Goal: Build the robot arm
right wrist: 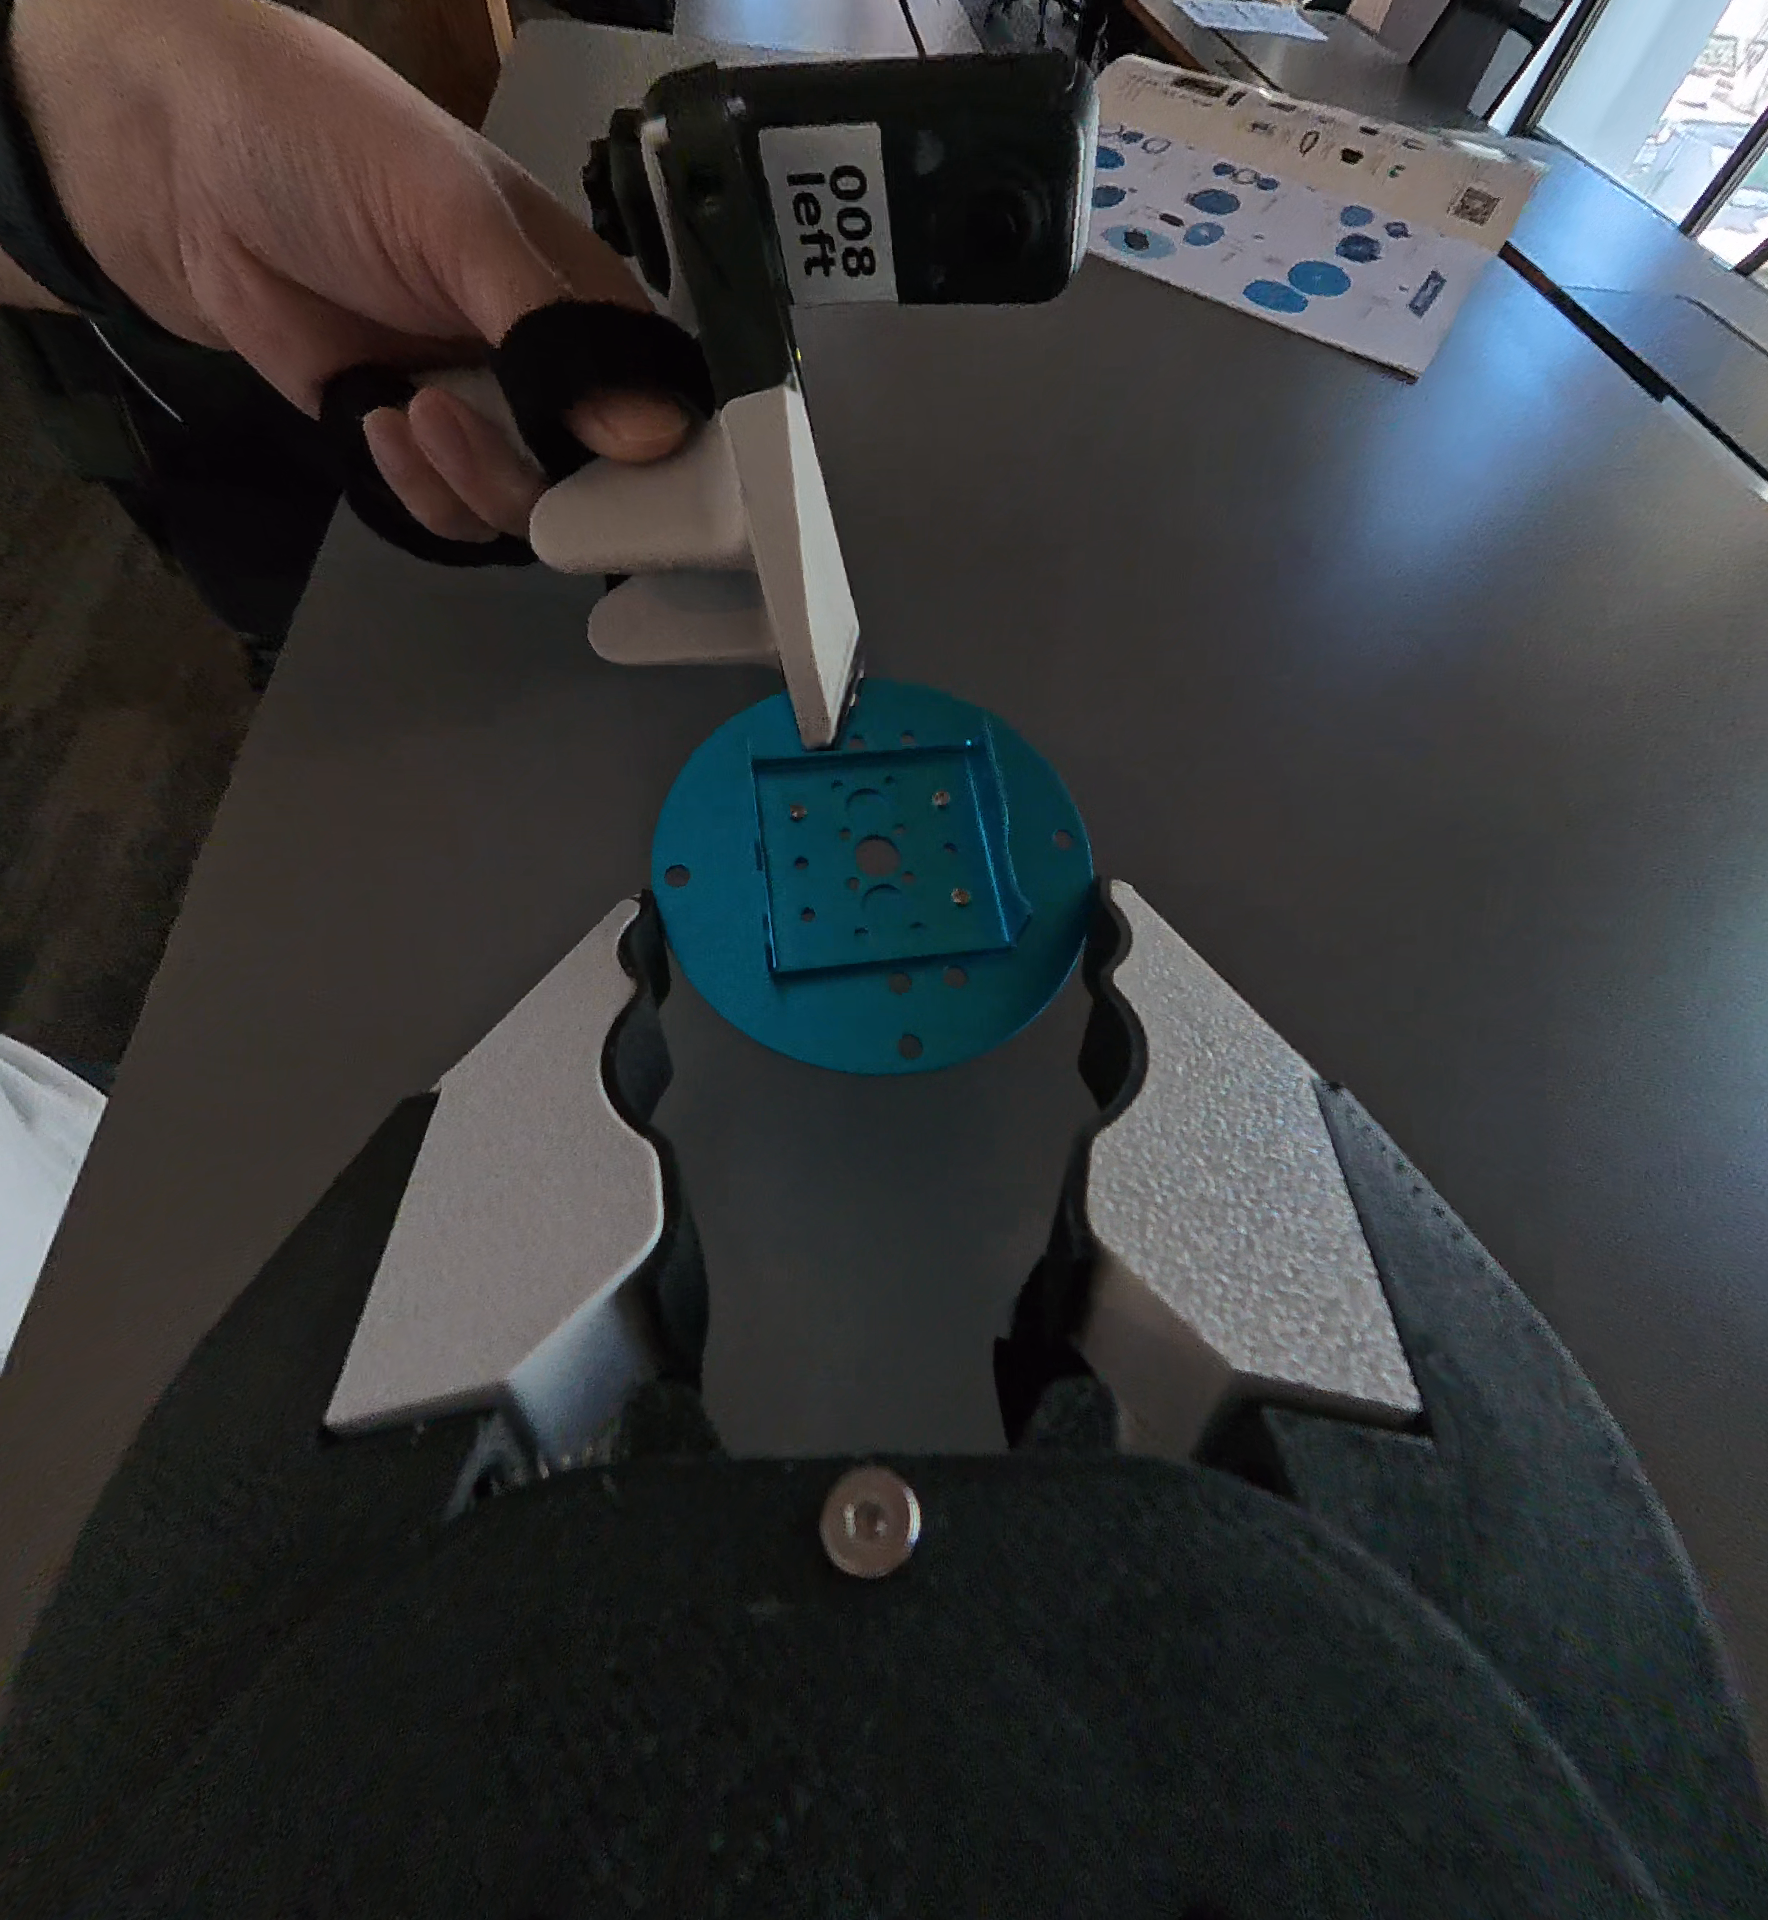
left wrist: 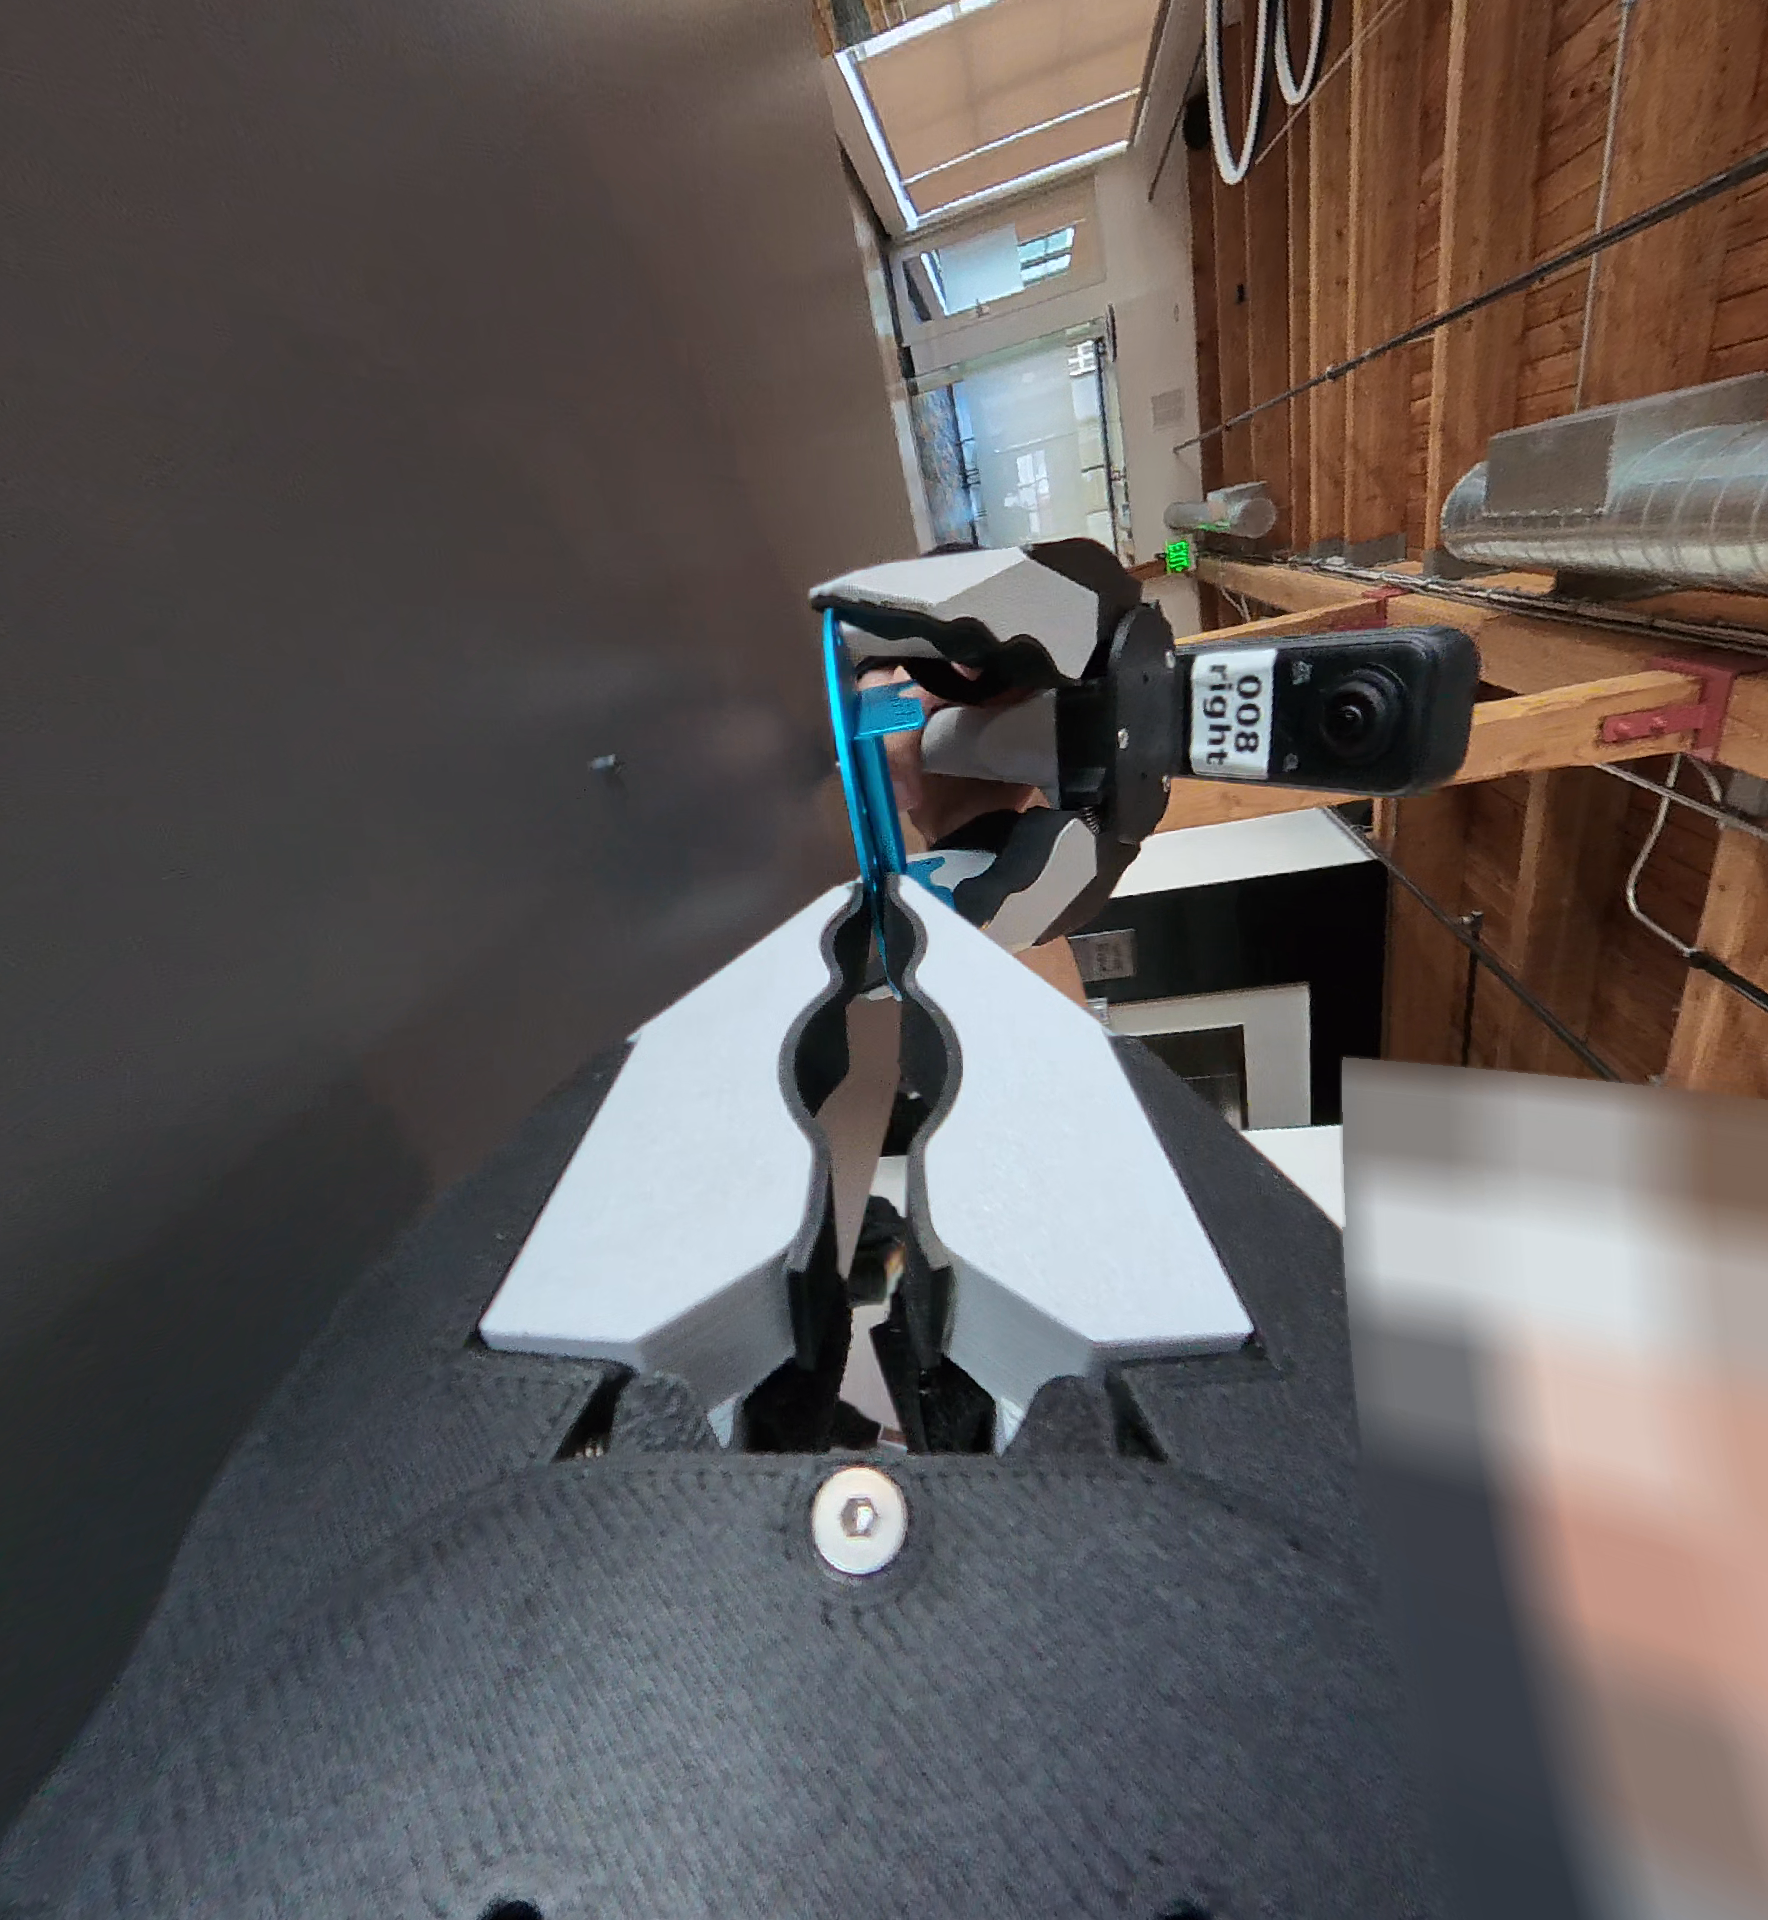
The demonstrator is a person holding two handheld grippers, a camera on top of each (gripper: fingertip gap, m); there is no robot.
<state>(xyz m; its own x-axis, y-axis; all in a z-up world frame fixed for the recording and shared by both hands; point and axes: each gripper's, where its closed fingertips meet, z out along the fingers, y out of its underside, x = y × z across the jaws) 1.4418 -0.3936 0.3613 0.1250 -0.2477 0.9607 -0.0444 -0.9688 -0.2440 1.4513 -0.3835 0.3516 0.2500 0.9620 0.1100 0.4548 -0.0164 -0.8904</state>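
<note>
My left claw is pinching the blue disc by its twelve o'clock rim, above the table; my right claw is gaping wide around it. It looks thin, stiff, light, slippery metal; edges suit gripping.

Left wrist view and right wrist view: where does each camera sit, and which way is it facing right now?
Left wrist view: on the left gripper, rolled sideways, facing a wooden ceiling; fingers pinch the blue disc's edge; right gripper beyond.
Right wrist view: on the right gripper, looking down at a dark table; open fingers flank the blue disc; hand holds the left gripper.
Shared: disc, both grippers.
</note>
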